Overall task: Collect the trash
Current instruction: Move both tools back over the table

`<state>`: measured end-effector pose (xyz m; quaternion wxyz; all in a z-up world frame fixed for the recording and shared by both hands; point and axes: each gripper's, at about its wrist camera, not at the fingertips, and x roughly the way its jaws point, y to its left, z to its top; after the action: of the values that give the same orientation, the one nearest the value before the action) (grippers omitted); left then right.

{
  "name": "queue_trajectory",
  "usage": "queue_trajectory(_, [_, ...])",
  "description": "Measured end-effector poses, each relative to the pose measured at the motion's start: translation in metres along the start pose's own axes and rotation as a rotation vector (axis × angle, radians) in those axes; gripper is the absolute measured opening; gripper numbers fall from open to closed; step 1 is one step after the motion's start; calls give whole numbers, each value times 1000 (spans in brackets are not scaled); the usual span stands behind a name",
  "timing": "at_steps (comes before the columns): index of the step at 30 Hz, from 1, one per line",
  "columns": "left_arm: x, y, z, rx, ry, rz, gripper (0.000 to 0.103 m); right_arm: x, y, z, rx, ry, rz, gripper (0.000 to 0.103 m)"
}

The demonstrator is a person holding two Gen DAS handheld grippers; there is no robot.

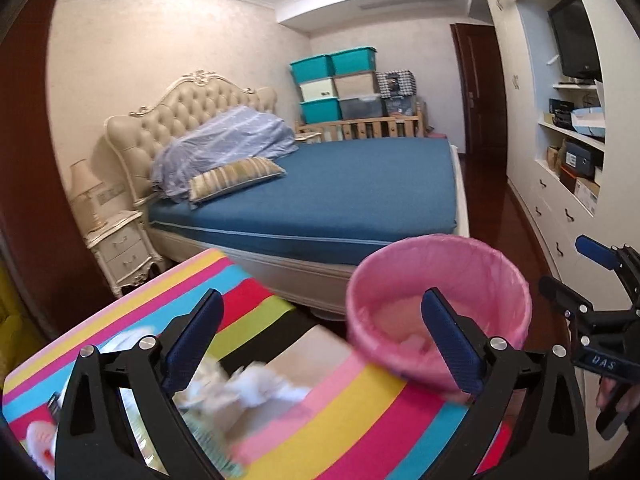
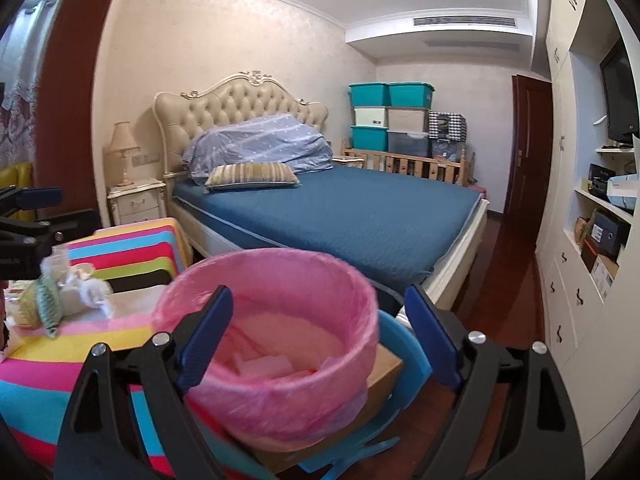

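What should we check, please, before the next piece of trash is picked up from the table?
1. Left gripper open with nothing between its fingers: ok.
2. Right gripper open and holding nothing: ok.
3. Bin upright with its pink liner over the rim: ok.
4. Room left in the bin: ok, only a few scraps at the bottom.
5. Trash still on the table, apart from the bin: ok, a crumpled heap remains.
6. Which piece of the heap lies loose on top: cannot tell, blurred.
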<state>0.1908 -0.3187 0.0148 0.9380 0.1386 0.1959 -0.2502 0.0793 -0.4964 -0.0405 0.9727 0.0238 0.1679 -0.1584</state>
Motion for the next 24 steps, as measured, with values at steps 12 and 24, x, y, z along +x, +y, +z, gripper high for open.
queue_trajectory(12, [-92, 95, -80, -128, 51, 111, 95, -30, 98, -13, -146, 17, 130, 93])
queue_trajectory(24, [-193, 233, -168, -319, 65, 462, 95, -51, 215, -21, -212, 92, 384, 94])
